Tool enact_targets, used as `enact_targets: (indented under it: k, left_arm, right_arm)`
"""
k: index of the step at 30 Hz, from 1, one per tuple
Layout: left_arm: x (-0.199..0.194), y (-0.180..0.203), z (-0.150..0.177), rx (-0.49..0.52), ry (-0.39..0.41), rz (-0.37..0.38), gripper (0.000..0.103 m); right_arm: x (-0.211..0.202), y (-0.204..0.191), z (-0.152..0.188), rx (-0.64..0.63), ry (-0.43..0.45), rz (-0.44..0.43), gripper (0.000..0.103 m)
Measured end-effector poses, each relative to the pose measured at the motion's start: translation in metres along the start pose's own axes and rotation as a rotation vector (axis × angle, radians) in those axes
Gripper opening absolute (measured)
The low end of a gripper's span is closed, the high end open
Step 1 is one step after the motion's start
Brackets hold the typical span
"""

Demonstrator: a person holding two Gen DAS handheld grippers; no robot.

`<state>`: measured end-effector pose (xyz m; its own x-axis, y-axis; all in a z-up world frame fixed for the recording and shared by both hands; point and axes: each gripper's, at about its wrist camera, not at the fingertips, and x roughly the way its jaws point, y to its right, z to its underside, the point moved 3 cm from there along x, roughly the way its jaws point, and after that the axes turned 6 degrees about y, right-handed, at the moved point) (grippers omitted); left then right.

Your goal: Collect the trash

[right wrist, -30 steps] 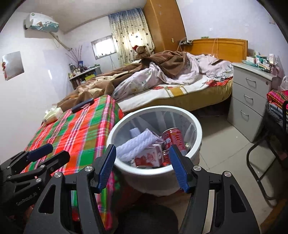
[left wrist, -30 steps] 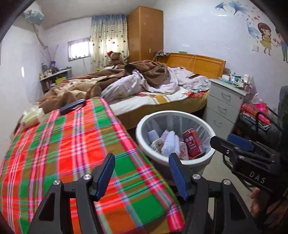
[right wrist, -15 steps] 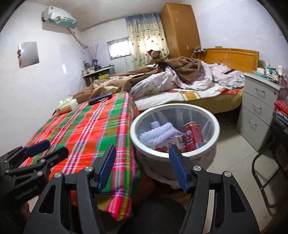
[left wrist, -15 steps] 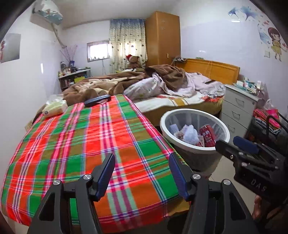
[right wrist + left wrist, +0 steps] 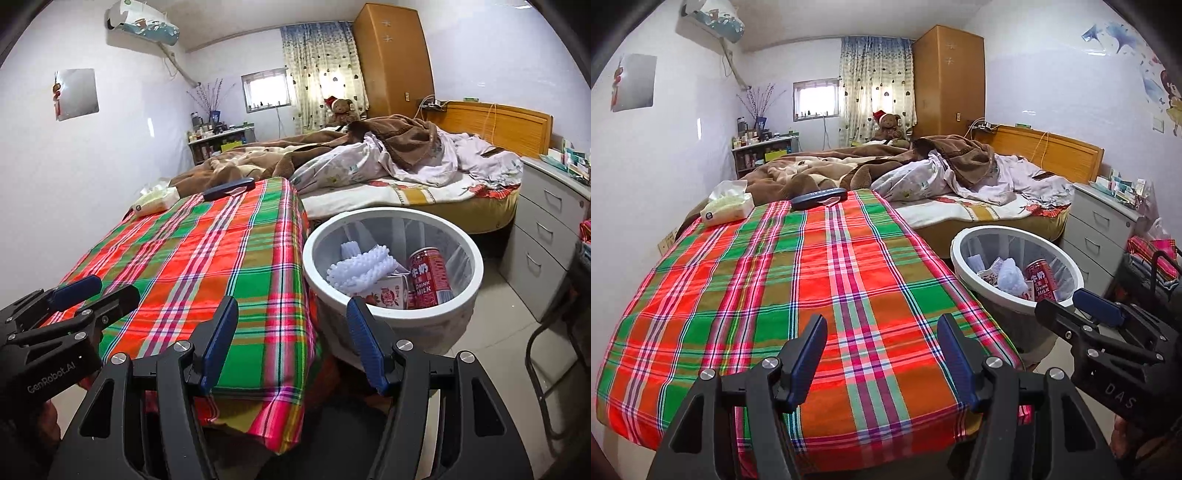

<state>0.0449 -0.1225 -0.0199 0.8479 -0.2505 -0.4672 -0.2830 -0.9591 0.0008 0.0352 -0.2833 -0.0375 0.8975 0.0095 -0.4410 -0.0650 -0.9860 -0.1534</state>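
The white trash bin (image 5: 391, 314) stands on the floor, just beside the table with the checked cloth (image 5: 798, 295). Inside it are a red can (image 5: 428, 277), a small carton (image 5: 388, 295) and a bumpy white foam piece (image 5: 358, 267). The can says "DRINK MILK". The carton has red writing too, but it is too small to read.

The right tongs (image 5: 293, 341) hang in front of the bin, over the near corner of the table. The bin is a little ahead and to the right of them. Their jaws are apart, and nothing is between them.

The left tongs (image 5: 882, 352) hang over the near part of the cloth. The bin is off to their right. Their jaws are apart too, with nothing in them.

One tong body says "GenRobot.AI". The other says "DAS".

At the far end of the table lie a tissue pack (image 5: 727, 208) and a dark case (image 5: 819, 194). Behind is a messy bed (image 5: 960, 184).
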Motion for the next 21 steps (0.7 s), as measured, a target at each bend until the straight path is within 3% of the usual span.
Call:
enact_targets:
  k: [21]
  left_arm:
    - [-0.0052,-0.0035,-0.0002,-0.002,0.008,-0.004,0.062]
  right_arm:
    - [-0.0011,-0.0046,-0.003,0.0,0.001,0.002,0.063]
